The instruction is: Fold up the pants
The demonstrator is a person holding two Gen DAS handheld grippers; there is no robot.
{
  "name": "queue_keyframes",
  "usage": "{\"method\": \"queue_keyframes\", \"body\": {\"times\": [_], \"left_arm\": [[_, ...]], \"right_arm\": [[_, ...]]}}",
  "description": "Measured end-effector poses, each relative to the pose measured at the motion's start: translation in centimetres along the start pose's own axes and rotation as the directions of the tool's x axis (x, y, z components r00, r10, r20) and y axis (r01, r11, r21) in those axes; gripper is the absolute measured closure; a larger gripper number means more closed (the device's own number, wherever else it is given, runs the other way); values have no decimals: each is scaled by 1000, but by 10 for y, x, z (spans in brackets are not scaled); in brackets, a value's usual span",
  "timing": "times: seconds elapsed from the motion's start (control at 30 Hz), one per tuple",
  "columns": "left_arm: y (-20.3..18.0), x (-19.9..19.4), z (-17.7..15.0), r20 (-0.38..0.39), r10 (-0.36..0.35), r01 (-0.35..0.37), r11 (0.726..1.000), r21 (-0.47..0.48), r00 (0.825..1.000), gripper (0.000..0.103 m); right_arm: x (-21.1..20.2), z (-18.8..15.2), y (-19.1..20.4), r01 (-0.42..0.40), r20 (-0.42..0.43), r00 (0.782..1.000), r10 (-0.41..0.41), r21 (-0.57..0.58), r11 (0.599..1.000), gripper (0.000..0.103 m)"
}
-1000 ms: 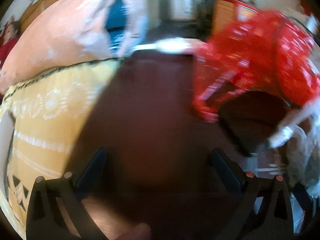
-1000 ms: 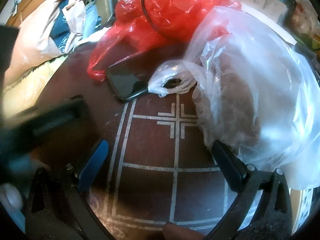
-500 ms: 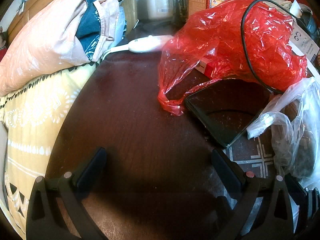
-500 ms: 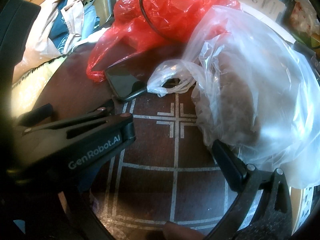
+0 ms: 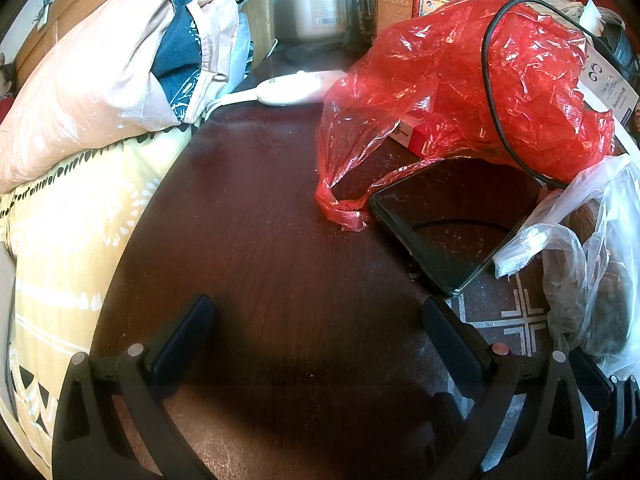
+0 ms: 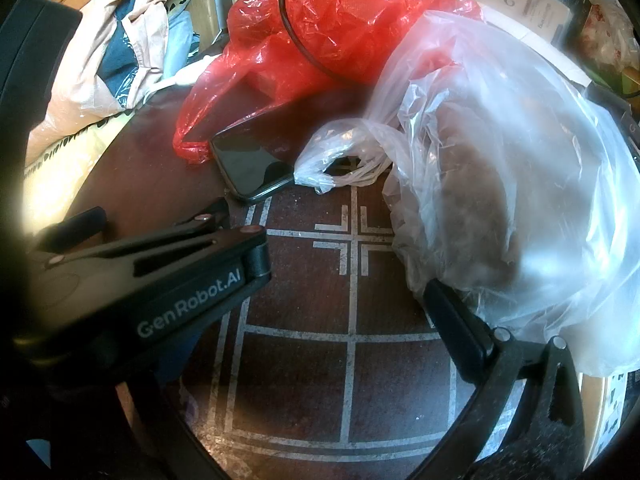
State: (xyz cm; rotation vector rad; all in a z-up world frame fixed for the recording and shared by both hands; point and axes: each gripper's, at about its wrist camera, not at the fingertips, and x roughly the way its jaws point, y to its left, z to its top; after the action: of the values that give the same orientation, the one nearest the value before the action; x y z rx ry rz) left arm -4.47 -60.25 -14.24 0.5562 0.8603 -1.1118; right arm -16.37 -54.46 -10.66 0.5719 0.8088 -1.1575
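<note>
Jar (image 5: 319, 4) appears whole only in left wrist view.

A table (image 5: 256, 240) is bordered on its left by a bed (image 5: 80, 232), on which a pillow (image 5: 88, 92) is laid at the far end. At the table's far right a plastic bag (image 5: 472, 80) is crossed by a cable (image 5: 490, 92). A phone (image 5: 448, 220) lies partly under that bag; nearer right, a second bag (image 6: 500, 184) is set.
</note>
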Motion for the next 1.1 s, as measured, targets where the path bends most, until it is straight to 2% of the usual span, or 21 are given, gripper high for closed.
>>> {"method": "queue_keyframes", "body": {"times": [1.1], "left_arm": [[0, 0, -1, 0, -4, 4, 1000, 8, 1000, 0]], "right_arm": [[0, 0, 0, 8, -2, 1000, -8, 8, 1000, 0]]}}
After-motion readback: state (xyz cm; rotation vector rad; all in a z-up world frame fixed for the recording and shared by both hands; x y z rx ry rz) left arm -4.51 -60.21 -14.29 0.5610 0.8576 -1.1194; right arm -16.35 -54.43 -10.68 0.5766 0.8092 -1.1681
